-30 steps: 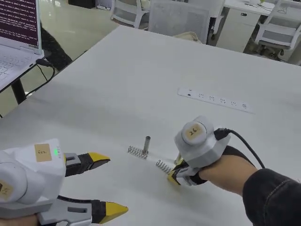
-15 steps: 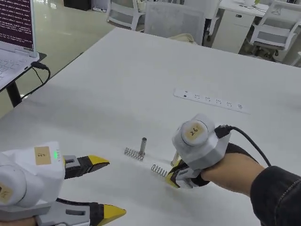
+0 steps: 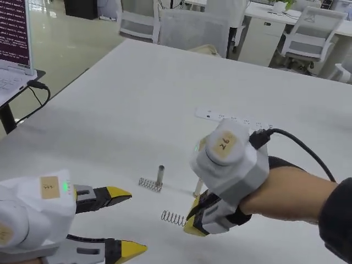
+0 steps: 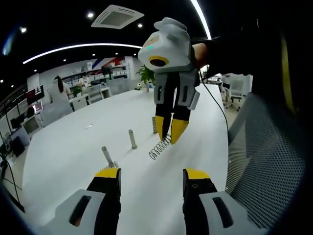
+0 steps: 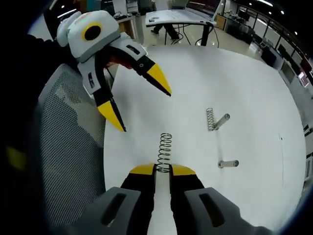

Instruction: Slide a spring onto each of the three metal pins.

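While clamped on the near end of the spring [image 5: 165, 147], with the coils poking straight ahead of the right gripper [image 5: 163, 168], looks light and bendy, prone to wobble. Best held at that end coil, keeping the far mouth free for the bare pin [image 5: 228, 163] ahead-right. Wide open and empty on the left gripper [image 4: 152, 174].

The table [image 3: 137, 93] is smooth, matt white. The spring [image 3: 171, 218] is thin shiny metal wire, and the upright pin [image 3: 160, 173] is dull grey metal. The left tool [image 3: 131, 221] and right tool [image 3: 190, 225] have smooth white plastic bodies with black, yellow-tipped jaws.
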The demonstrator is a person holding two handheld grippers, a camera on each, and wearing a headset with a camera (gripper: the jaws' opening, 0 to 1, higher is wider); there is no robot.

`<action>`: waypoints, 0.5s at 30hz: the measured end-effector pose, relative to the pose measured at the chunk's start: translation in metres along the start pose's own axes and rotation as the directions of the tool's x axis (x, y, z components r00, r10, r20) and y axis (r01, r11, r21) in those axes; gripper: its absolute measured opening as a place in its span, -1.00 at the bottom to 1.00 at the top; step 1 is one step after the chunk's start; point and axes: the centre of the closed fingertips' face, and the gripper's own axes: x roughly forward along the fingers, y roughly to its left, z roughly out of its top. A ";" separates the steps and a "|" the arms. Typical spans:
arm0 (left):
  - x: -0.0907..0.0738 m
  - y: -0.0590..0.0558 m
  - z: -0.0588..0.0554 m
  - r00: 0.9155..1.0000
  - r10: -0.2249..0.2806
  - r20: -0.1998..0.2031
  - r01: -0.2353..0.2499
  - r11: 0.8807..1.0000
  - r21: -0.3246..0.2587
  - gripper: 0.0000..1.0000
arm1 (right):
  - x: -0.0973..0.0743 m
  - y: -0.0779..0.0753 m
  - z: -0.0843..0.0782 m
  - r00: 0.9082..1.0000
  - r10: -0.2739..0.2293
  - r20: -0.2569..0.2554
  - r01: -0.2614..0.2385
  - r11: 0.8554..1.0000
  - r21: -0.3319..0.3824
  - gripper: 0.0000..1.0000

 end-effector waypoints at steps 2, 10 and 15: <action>0.001 -0.003 0.003 1.000 -0.012 0.003 0.012 1.000 0.020 -0.18 | -0.002 0.005 0.004 1.000 0.007 0.003 -0.007 1.000 -0.012 -0.84; 0.004 -0.011 0.008 0.999 -0.051 0.006 0.051 0.996 0.067 -0.45 | -0.007 0.017 0.009 0.999 0.036 -0.010 -0.036 0.998 -0.051 -0.84; 0.007 -0.020 0.010 0.996 -0.091 0.012 0.090 0.991 0.103 -0.63 | -0.009 0.025 0.007 0.997 0.072 -0.034 -0.075 0.994 -0.082 -0.84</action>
